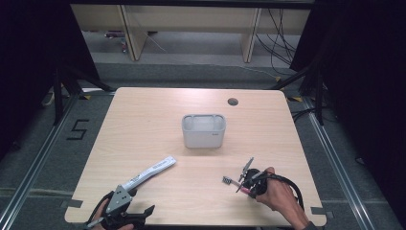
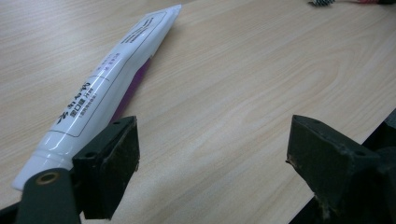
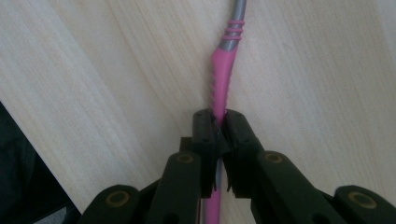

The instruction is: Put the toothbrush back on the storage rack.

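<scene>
- Right tool [image 3: 218, 122]: jaws clamped on the pink handle of a toothbrush [image 3: 221, 70]; pads press it from both sides, grey neck running on beyond them.
- From the high view, right tool [image 1: 245, 181] sits at about 5 o'clock on the counter [image 1: 143, 120], low over the wood; toothbrush [image 1: 229, 180] head points toward 9 o'clock.
- Right hand [image 1: 275, 191] comes in from the lower right corner, wrapped around the tool body, cable looping behind it.
- Left tool [image 2: 212, 158]: jaws spread wide, nothing between them, bare wood below.
- Left tool [image 1: 125, 203] at about 7 o'clock by the near edge, grey plate on top.
- Toothpaste tube [image 2: 100, 88] lies flat just beside the left-hand jaw, outside the gap; tube [image 1: 151, 171] runs toward 1 o'clock.
- White bin [image 1: 203, 130] stands at centre, well apart from both tools.
</scene>
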The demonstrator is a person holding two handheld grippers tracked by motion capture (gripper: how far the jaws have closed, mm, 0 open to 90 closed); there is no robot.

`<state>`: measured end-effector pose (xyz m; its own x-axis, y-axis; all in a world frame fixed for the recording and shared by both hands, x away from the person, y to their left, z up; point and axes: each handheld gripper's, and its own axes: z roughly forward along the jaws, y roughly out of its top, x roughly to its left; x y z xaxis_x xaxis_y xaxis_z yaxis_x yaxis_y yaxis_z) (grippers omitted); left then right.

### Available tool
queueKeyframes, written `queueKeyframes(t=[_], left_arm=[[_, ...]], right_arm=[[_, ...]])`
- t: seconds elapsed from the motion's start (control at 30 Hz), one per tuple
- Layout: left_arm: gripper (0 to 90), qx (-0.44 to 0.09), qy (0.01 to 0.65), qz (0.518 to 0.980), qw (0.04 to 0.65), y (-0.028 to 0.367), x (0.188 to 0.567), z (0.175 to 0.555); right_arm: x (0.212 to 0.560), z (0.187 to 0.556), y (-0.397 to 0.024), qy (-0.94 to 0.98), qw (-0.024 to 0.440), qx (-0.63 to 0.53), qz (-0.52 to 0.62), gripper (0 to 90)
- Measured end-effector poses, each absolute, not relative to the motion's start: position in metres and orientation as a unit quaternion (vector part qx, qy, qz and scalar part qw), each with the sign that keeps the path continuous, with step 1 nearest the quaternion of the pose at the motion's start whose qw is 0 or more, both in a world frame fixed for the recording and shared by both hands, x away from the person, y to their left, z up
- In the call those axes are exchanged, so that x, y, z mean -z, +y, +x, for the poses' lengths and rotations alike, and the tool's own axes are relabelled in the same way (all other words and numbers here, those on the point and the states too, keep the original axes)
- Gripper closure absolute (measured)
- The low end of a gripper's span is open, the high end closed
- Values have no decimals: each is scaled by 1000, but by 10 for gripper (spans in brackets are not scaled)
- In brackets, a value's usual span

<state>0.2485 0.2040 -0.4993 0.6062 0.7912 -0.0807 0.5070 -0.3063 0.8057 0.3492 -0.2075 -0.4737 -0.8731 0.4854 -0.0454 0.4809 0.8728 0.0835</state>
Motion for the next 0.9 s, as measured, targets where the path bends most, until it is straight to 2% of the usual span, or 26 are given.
queueKeyframes(t=[0.9], left_arm=[[167, -168, 410, 791, 421, 204, 499, 248]], right_arm=[[447, 354, -214, 960, 68, -108, 250, 845]])
